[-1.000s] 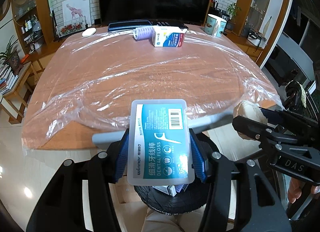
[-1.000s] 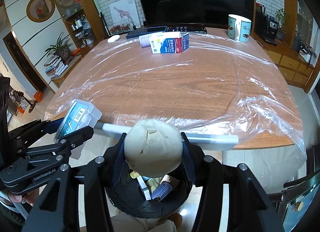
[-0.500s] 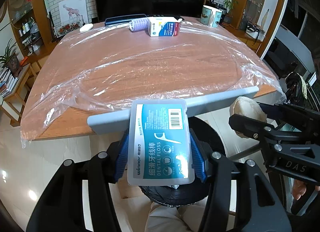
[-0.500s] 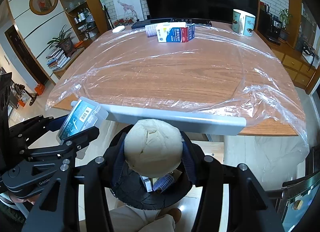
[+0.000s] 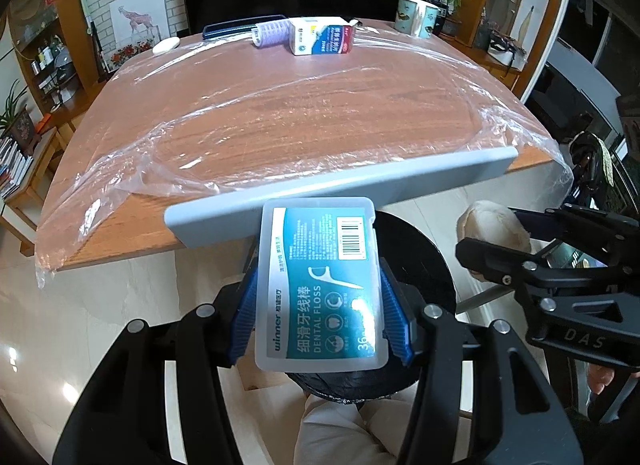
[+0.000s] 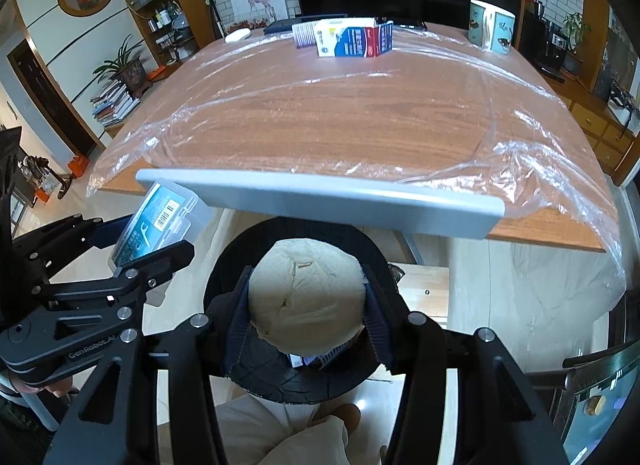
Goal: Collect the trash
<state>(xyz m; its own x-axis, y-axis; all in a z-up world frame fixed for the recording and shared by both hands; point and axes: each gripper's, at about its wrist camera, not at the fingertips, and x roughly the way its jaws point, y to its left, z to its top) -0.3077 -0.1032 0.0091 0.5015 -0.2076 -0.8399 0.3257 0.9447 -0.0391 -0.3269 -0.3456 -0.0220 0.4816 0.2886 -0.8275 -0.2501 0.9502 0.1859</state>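
Above the bin (image 6: 296, 381), left tongs (image 5: 320, 301) clamp a stiff, slick floss box (image 5: 320, 289) by its sides; right tongs (image 6: 306, 305) squeeze a soft, crushable bun (image 6: 306, 297).

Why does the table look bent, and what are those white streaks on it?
Left wrist view: the fisheye lens bows the table edge, and light glares off the plastic sheet. Right wrist view: same bowing, glare on the sheet; the bun is sharp.
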